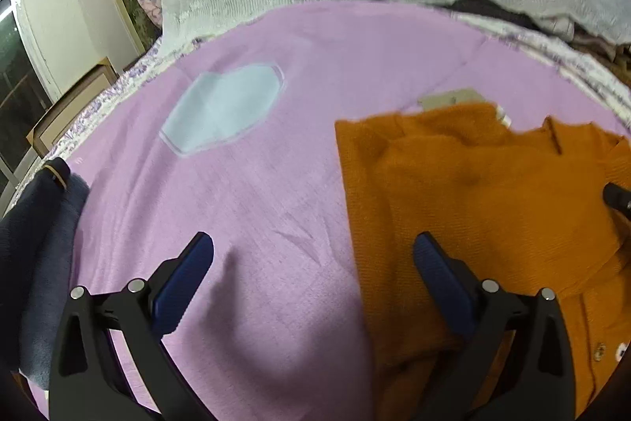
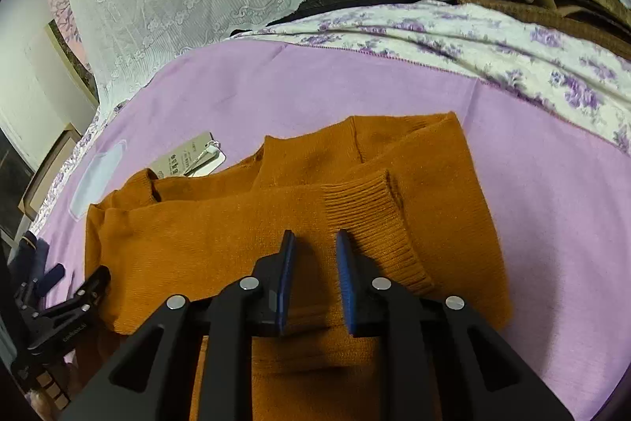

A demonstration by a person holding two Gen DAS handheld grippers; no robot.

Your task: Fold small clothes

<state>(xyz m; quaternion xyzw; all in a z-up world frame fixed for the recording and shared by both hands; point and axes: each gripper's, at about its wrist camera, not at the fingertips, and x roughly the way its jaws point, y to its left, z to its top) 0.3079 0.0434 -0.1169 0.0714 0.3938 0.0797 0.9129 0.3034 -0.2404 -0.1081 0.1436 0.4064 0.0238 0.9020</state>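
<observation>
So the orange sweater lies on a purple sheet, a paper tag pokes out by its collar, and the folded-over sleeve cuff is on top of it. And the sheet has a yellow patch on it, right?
Nearly. The patch is pale blue, not yellow, as the left wrist view shows. The rest holds: the orange sweater lies on the purple sheet, the paper tag pokes out by its collar, and the sleeve cuff lies on top.

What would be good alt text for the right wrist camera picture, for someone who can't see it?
The right gripper hangs over an orange sweater spread on a purple sheet, its blue-padded fingers a narrow gap apart with nothing between them. A ribbed cuff lies folded across the sweater, a paper tag sits by its far edge, and the left gripper shows at the lower left.
</observation>
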